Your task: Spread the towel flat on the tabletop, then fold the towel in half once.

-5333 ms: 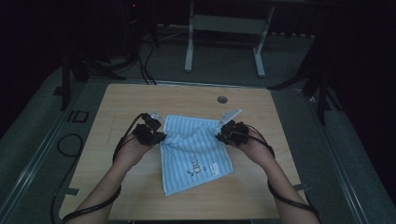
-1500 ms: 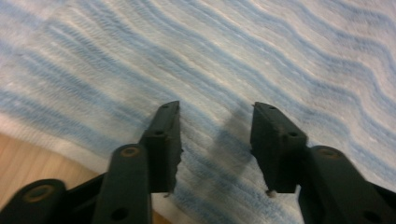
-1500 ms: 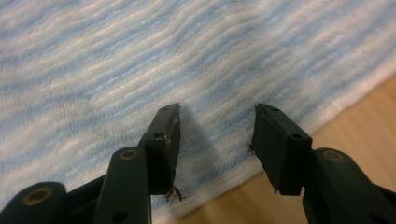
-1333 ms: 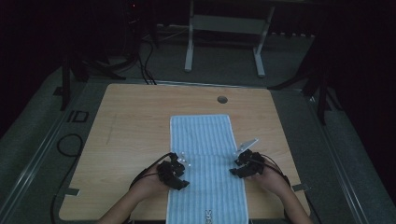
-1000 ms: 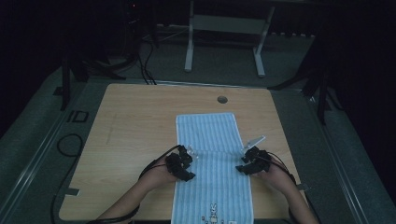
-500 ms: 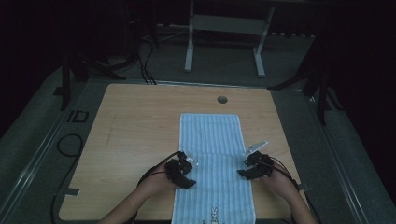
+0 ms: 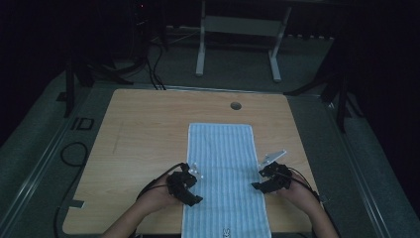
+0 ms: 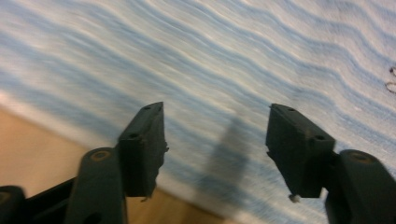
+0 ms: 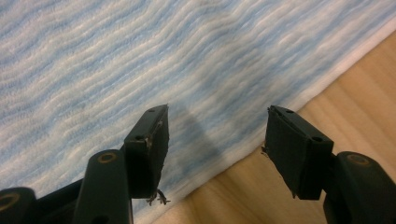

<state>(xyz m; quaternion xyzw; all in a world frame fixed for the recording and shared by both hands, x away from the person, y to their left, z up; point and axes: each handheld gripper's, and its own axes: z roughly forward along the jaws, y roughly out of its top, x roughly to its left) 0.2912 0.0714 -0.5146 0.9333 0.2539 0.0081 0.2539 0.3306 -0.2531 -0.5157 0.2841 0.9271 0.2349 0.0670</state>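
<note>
A blue-and-white striped towel point(image 7: 224, 173) lies flat and long on the wooden table point(image 7: 148, 129), its near end hanging at the front edge. My left gripper point(image 7: 194, 186) hovers over the towel's left edge point(image 8: 70, 126); its jaws have just been opening and stand apart, nothing between them. My right gripper point(image 7: 258, 179) hovers over the towel's right edge point(image 9: 280, 107); its jaws have also just been opening, with only cloth and wood seen past the gap. In the two gripper views my left gripper point(image 8: 217, 149) and my right gripper point(image 9: 217, 149) hold nothing.
A round cable hole point(image 7: 236, 105) sits near the table's far edge. A small rabbit print point(image 7: 226, 231) marks the towel's near end. Beyond the table stand the white legs of another desk point(image 7: 237, 44), with cables on the dark floor at left point(image 7: 74, 153).
The towel, once bunched between both grippers, was drawn out flat lengthwise. In the last second both grippers let go of its edges, and the left one lifted slightly.
</note>
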